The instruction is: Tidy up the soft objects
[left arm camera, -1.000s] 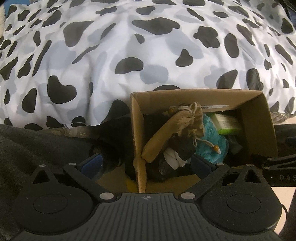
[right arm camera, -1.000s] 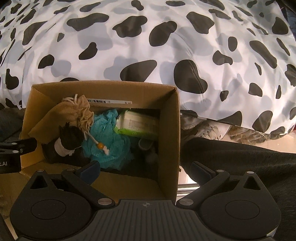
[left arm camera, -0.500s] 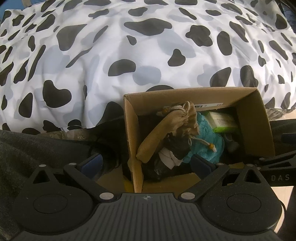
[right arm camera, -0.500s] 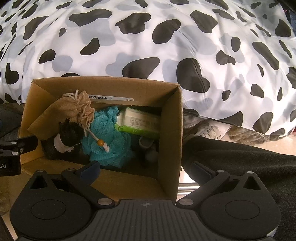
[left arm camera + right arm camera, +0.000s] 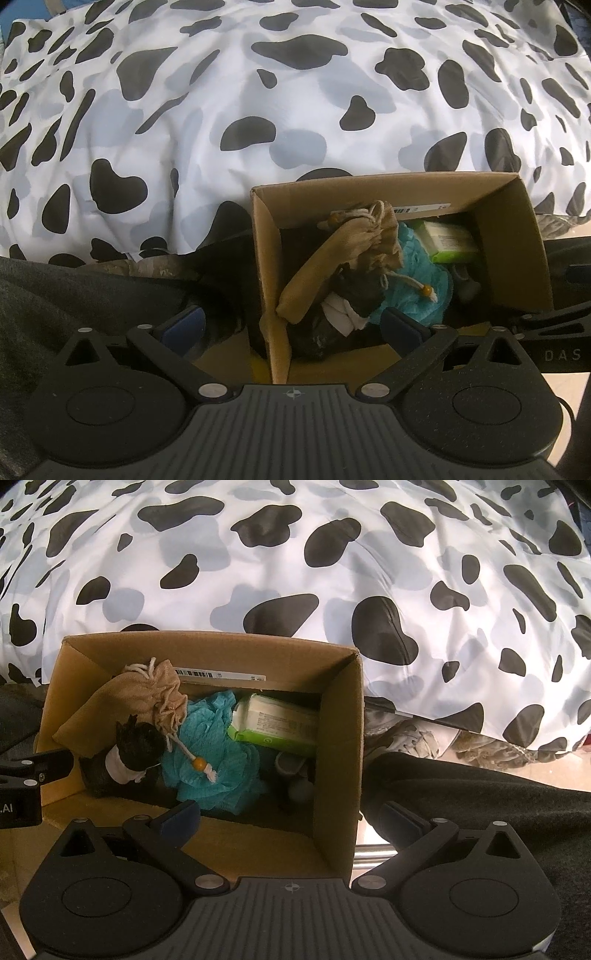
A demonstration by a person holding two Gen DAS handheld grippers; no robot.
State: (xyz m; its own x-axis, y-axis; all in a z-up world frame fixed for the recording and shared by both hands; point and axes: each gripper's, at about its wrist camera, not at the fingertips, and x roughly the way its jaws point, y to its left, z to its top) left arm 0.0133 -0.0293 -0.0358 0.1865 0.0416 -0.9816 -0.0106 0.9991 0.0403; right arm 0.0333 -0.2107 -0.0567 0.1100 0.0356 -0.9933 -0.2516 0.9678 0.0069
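Observation:
An open cardboard box [image 5: 338, 738] [image 5: 266, 266] stands by a cow-print duvet. Inside lie a tan drawstring pouch [image 5: 147, 698] [image 5: 343, 251], a black soft item with a white band [image 5: 136, 749] [image 5: 351, 299], a teal cloth [image 5: 214, 753] [image 5: 417, 280] and a green-and-white wipes pack [image 5: 280, 720] [image 5: 447, 240]. My left gripper [image 5: 293, 326] is open and empty, straddling the box's left wall. My right gripper [image 5: 291, 818] is open and empty, straddling the box's right wall.
The cow-print duvet [image 5: 295, 554] [image 5: 258, 92] fills the background behind the box. Dark grey fabric lies to the left of the box [image 5: 55, 295] and to its right [image 5: 480, 794]. A camouflage-patterned cloth [image 5: 417, 734] pokes out under the duvet.
Both grippers have drawn back and up a little from the box, so more duvet shows. The box contents have not moved. Both grippers stay open.

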